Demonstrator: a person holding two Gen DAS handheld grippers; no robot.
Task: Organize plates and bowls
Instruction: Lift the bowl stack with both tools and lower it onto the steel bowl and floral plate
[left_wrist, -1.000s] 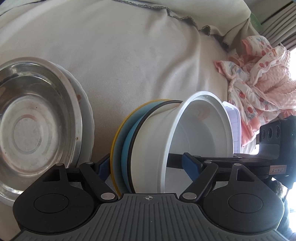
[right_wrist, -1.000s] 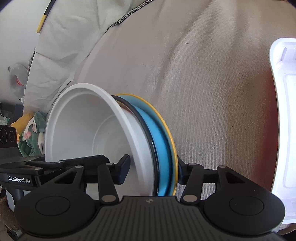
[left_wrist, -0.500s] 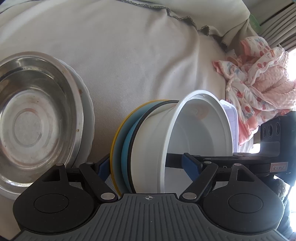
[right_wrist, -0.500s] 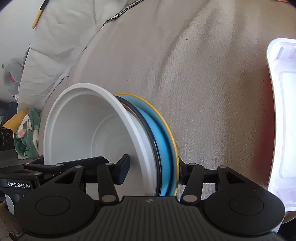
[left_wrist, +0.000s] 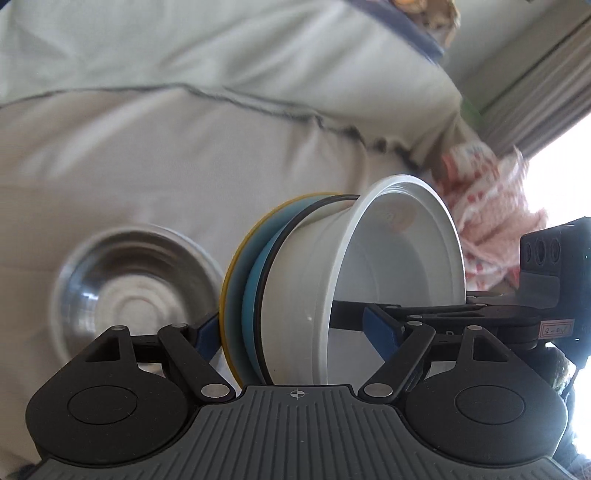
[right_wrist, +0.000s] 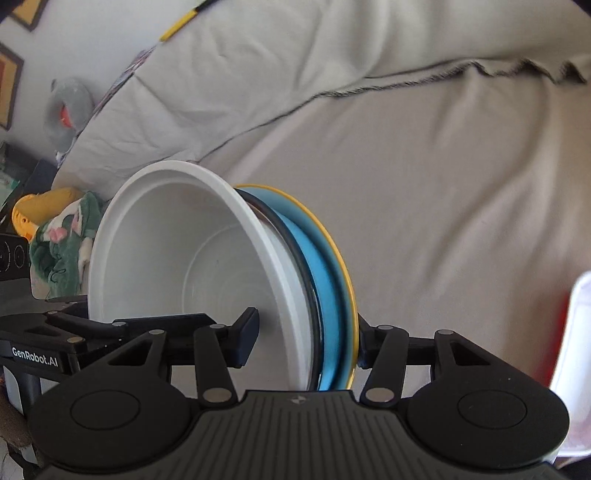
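white bowl (left_wrist: 399, 266) nested in blue plate (left_wrist: 255, 291), stack on edge, clamped between both left gripper (left_wrist: 291, 328) and right gripper (right_wrist: 306, 332) above sheet (left_wrist: 184, 147). steel bowl (left_wrist: 129, 291) on sheet, nothing inside.

Light: we see daylight overexposed at the window (left_wrist: 557, 177).
Blur: we note a motion-smeared background.
Edges: fisheye bending.

We see a bed covered by a pale grey sheet (left_wrist: 192, 147) with a dark stitched seam (right_wrist: 424, 83) running across it. On it lie a steel bowl (left_wrist: 136, 291), a pink patterned cloth (left_wrist: 495, 206) near the edge, and a white tray (right_wrist: 576, 339).
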